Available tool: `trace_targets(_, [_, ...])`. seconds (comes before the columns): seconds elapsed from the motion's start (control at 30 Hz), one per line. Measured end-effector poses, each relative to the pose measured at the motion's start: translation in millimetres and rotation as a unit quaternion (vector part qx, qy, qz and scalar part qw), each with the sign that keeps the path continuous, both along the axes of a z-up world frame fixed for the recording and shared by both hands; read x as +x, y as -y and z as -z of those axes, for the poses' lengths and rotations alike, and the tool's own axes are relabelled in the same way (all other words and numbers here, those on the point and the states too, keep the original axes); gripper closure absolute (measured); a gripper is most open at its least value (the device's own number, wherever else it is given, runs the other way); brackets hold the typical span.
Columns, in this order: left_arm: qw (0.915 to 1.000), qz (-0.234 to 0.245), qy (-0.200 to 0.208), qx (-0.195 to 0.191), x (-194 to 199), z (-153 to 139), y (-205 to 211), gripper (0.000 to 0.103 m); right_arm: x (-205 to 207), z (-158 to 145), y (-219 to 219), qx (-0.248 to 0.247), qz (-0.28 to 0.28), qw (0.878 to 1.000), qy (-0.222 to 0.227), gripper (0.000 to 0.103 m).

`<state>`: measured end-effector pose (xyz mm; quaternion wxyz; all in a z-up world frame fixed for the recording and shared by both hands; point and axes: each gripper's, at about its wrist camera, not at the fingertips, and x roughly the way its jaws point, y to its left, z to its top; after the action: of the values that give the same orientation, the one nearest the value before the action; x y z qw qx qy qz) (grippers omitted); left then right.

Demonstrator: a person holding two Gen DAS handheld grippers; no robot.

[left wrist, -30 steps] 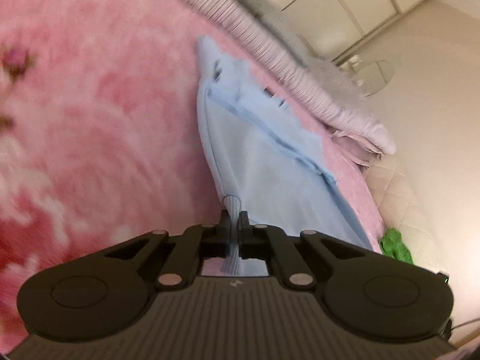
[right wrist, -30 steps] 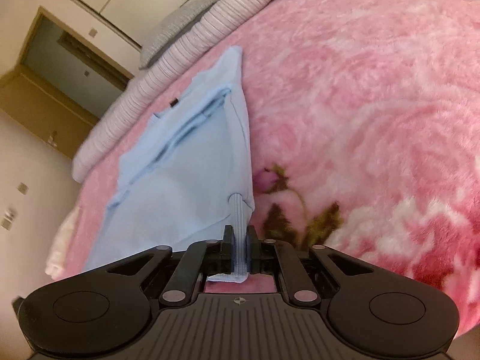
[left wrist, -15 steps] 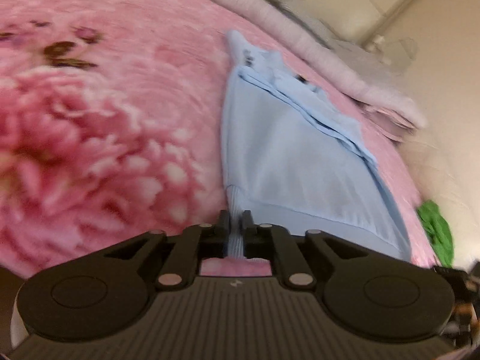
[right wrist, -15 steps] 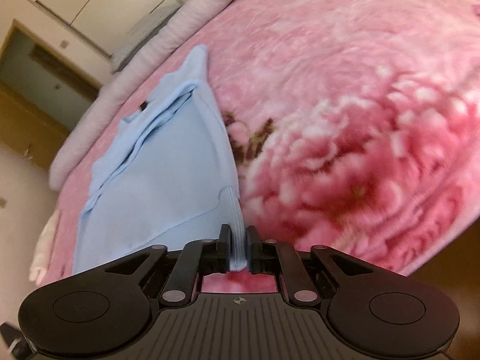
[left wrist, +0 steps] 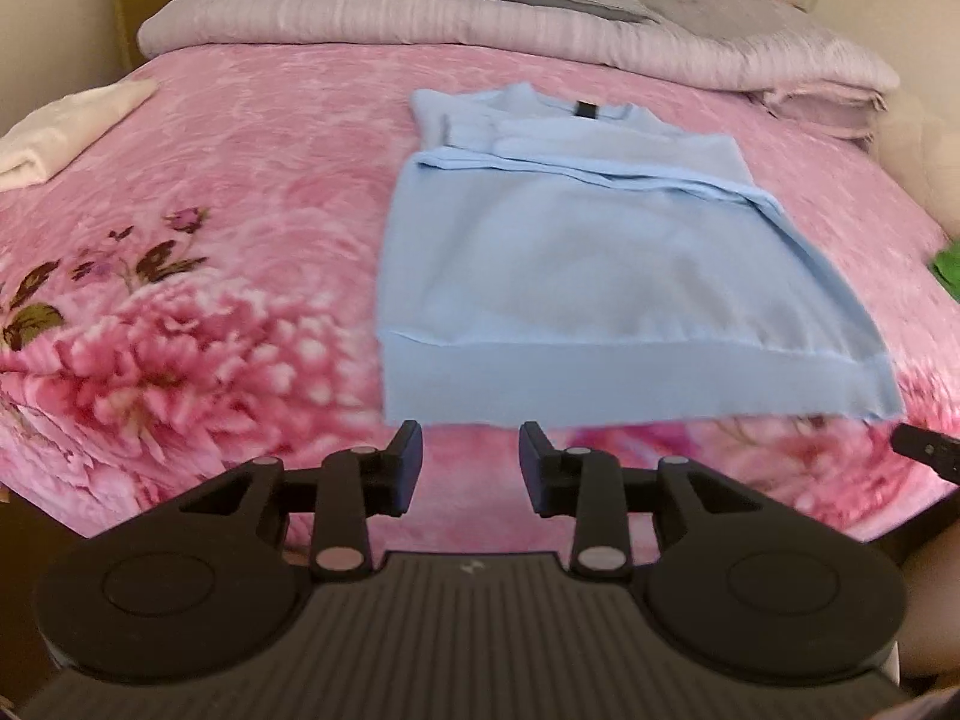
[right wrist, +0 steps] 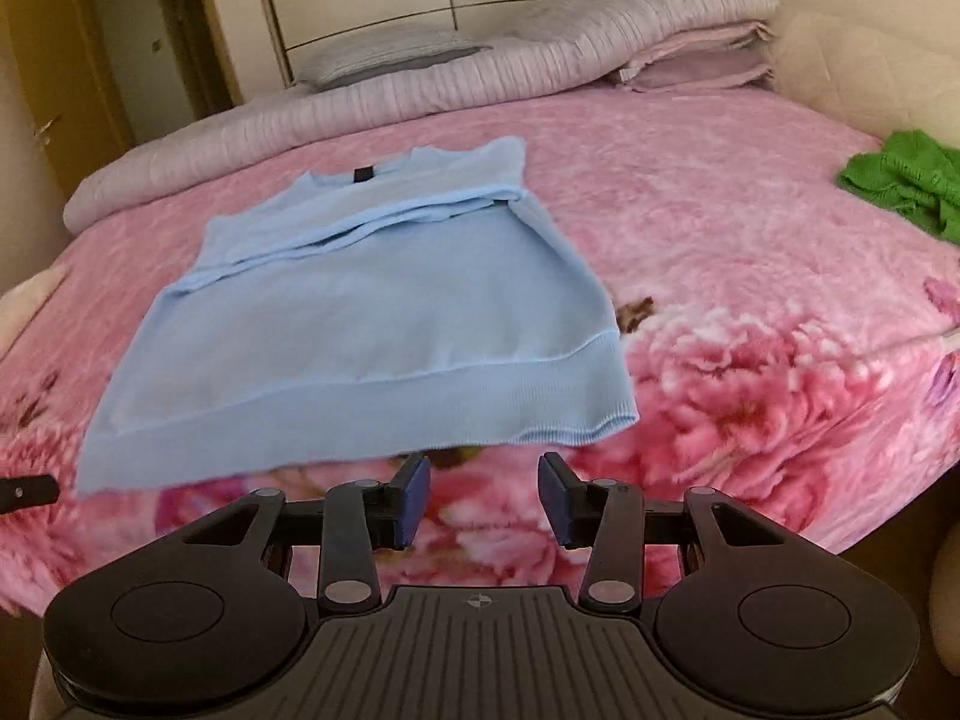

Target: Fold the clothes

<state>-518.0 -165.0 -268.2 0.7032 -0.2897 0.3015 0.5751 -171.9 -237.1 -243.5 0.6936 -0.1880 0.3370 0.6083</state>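
Note:
A light blue knit sweater [left wrist: 576, 276] [right wrist: 372, 336] lies flat on the pink flowered blanket [left wrist: 240, 138], sleeves folded across the chest, ribbed hem nearest me. My left gripper [left wrist: 470, 461] hovers just short of the hem's left part, its jaws opening with nothing between them. My right gripper [right wrist: 483, 492] hangs just short of the hem's right part, jaws likewise opening and empty. The tip of the right gripper shows at the right edge of the left wrist view, and the left one's tip at the left edge of the right wrist view.
A green garment [right wrist: 900, 180] lies at the bed's right side and a cream folded cloth [left wrist: 60, 126] at its left. A rolled lilac quilt [left wrist: 420, 18] and pillows [right wrist: 384, 54] line the far edge. Wardrobe doors and a doorway stand behind.
Both grippers let go of the sweater's hem corners and opened. They drew back, rose and rolled level, so the whole sweater now lies flat in front of them.

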Motion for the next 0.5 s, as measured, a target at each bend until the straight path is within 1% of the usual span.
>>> trace_targets(0.07, [1.0,0.004,-0.005,0.007,5.3,-4.5,7.4,0.072,-1.8,-2.4,5.6,0.001,-0.002,1.0,0.005,0.059])
trace_targets(0.33, [0.9992,0.01,-0.022,0.032,14.7,-19.5,28.9,0.072,-4.8,-12.2,27.6,0.014,0.001,1.0,0.0,0.059])
trace_targets(0.5, [0.9988,0.021,-0.025,0.037,19.5,-21.8,38.9,0.072,-8.2,-15.7,36.3,0.02,-0.005,1.0,-0.006,0.059])
